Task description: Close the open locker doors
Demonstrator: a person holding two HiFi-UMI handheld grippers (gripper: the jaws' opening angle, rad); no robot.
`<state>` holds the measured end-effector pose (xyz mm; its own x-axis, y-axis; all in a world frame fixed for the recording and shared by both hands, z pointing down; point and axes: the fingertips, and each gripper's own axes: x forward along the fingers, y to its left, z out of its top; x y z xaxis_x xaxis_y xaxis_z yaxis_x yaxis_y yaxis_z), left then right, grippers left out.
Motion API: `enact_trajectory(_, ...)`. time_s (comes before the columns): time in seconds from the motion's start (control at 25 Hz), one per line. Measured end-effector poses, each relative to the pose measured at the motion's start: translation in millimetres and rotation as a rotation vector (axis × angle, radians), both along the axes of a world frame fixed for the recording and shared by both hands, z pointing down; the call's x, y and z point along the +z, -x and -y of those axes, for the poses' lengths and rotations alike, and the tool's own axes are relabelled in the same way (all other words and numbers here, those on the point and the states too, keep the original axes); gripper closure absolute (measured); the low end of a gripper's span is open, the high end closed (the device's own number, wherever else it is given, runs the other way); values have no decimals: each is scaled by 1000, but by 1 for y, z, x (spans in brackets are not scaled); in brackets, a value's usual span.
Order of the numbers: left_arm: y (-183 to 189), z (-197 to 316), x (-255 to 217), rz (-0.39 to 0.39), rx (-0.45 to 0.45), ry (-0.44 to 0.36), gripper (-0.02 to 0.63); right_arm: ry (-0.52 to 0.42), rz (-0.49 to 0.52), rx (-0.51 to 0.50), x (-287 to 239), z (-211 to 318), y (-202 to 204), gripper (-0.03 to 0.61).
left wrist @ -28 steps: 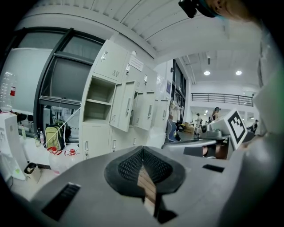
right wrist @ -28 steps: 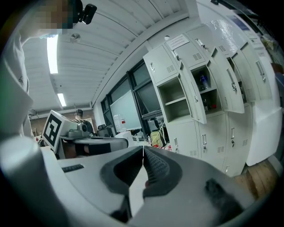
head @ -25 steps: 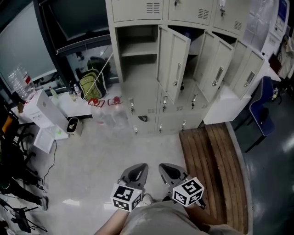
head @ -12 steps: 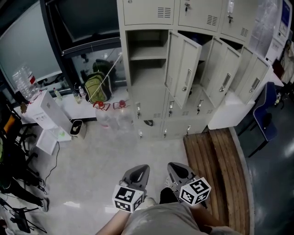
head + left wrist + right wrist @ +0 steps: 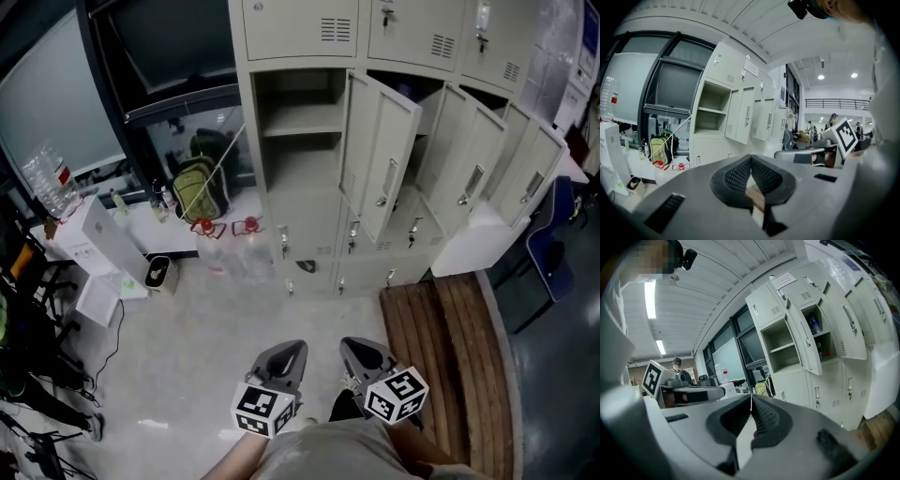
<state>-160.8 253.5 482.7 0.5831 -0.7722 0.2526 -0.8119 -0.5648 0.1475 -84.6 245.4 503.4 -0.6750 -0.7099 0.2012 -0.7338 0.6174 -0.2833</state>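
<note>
Three open locker doors are being faced from well back as the closing job is being lined up. The left gripper (image 5: 284,359) and the right gripper (image 5: 360,357) are being carried side by side, low and close to the person's body, over the pale floor (image 5: 206,319) and well apart from the locker bank (image 5: 300,28). In each gripper view the jaws are being held clenched tip to tip, with nothing between them. This is judged to suit the work, since a door is more likely to be pushed with a blunt closed tip than to be grasped.

The first door (image 5: 382,155) is being shown swung outward in the bank's middle row, just beside a shelved compartment (image 5: 298,122) at the bank's left edge. The second door (image 5: 469,173) and the third door (image 5: 531,178) are being shown angled the same way toward the bank's right edge, their handles turned to the room. No door is being touched, so the task is judged to be at the approach stage.

A slatted wooden bench (image 5: 439,342) is being seen at the foot of the bank's right half, and a route around it is probably being weighed. A green backpack (image 5: 197,187) is being seen beyond the bank's left edge, clear of the doors.
</note>
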Motion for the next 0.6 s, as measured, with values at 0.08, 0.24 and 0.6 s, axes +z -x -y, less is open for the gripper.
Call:
enact_trajectory(0.08,-4,14,1,2,3,12,597,1,0,-3,0,16,-3,551)
enact_trajectory(0.24,-15,47,2,-5,9,9,597,-1,5,-3,-1,47,-10,549)
enact_trajectory(0.6,-49,111,2,-16,40,20,597,11,-8,13,-4,107,-41,551)
